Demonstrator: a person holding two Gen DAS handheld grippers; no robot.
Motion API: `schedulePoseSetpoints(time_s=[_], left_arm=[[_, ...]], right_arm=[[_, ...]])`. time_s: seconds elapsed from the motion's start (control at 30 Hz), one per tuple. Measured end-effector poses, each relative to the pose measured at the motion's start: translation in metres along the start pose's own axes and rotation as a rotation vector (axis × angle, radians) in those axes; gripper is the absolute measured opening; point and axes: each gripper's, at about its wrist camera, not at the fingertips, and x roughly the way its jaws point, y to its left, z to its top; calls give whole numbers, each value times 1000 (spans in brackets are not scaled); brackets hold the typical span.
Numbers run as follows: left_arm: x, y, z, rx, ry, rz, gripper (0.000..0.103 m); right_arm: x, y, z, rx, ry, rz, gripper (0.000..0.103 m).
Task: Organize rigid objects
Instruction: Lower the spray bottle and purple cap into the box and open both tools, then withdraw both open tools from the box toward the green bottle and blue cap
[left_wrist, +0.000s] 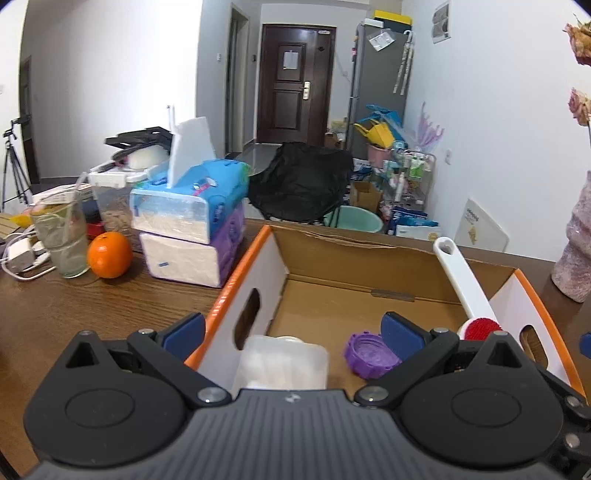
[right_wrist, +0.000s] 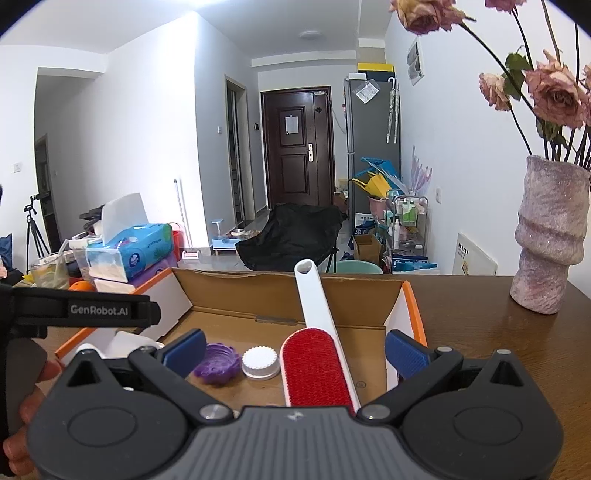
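An open cardboard box with orange rims (left_wrist: 236, 273) (right_wrist: 410, 295) stands on the wooden table. Inside lie a white-handled lint brush with a red pad (right_wrist: 317, 365) (left_wrist: 463, 280), its handle leaning on the far wall, a purple ridged cap (left_wrist: 369, 354) (right_wrist: 218, 363), a white bottle cap (right_wrist: 260, 362) and a clear plastic container (left_wrist: 284, 365). My left gripper (left_wrist: 293, 332) is open and empty above the box's near left corner. My right gripper (right_wrist: 295, 350) is open and empty above the brush pad.
Left of the box are stacked tissue packs (left_wrist: 192, 229), an orange (left_wrist: 109, 254), a glass cup (left_wrist: 62, 240) and cables. A pink vase with dried roses (right_wrist: 550, 236) stands on the table at right. The left gripper's body (right_wrist: 81, 310) shows at the right view's left edge.
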Motion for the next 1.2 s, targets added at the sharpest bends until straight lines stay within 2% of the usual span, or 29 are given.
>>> schedulePoseSetpoints(time_s=[0.33,0.67,1.2], left_arm=[[-43,21,-11,8,-14,28,103],[-102,43,-34,26,-37,17,103],[-169,82,-84,78,16,26,103]], right_arm=[[-45,7,-5,-9,-13,3,103],[-100,21,-20,-24,-20,15,103],[-164,60,-55,-86,27,20,103]])
